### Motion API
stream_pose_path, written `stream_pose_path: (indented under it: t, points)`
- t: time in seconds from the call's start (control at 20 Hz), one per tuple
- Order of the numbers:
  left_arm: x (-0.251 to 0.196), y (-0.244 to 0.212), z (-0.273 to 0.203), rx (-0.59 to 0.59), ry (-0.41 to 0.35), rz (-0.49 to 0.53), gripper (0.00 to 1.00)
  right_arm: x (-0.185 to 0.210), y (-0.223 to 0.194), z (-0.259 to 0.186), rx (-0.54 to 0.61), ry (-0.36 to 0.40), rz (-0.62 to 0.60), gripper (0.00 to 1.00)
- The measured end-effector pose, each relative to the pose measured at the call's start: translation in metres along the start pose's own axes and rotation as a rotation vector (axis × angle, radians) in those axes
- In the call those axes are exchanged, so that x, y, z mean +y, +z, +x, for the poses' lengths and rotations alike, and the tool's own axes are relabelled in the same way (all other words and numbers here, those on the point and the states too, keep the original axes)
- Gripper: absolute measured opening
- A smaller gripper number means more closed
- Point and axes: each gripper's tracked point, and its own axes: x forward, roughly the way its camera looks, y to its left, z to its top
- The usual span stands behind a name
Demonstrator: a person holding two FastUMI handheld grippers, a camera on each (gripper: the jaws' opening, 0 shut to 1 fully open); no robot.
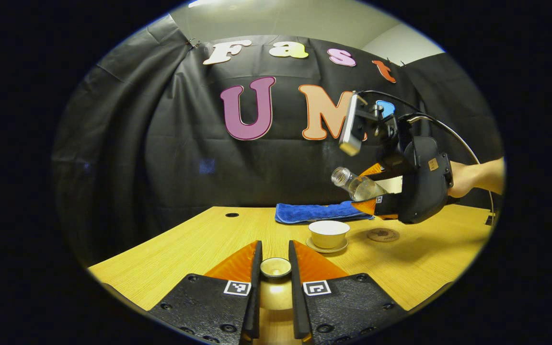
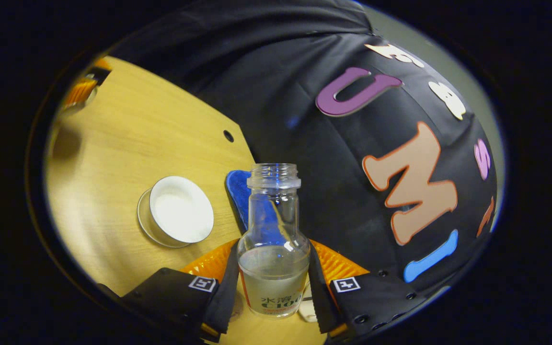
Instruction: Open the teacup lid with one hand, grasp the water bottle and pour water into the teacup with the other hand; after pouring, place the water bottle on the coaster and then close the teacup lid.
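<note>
Small clear plastic water bottle [image 2: 273, 249], pinched by the right gripper [image 2: 273, 292], tipped above the open white teacup [image 2: 181, 209]; small round lid [image 1: 276, 267] clamped in the left gripper [image 1: 275, 268]; neck best lowered over the cup

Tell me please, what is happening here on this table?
A person works with a hand-held gripper in each hand. The left hand-held gripper is shut on the teacup lid, held low over the wooden table. The right hand-held gripper is shut on the water bottle, uncapped and tilted in the air toward the open teacup on its saucer. No water is seen flowing yet. The coaster lies bare beside the cup, with a blue towel behind.
</note>
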Motion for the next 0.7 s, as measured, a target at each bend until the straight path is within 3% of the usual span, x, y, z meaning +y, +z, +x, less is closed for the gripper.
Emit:
stream_pose_path:
  t: [0.25, 0.35, 0.55, 0.7]
  points:
    - [0.001, 0.0, -0.001, 0.001, 0.005, 0.0, 0.25, -0.016, -0.017, -0.003, -0.018, 0.009, 0.483, 0.72]
    - [0.001, 0.0, 0.0, 0.0, 0.006, -0.001, 0.27, -0.018, -0.031, -0.01, -0.027, -0.027, 0.638, 0.72]
    - [0.001, 0.0, 0.0, 0.001, 0.008, 0.0, 0.25, -0.02, -0.056, -0.017, -0.052, -0.098, 0.848, 0.72]
    - [0.001, 0.0, 0.0, 0.001, 0.009, 0.0, 0.25, -0.028, -0.058, -0.021, -0.084, -0.183, 0.905, 0.73]
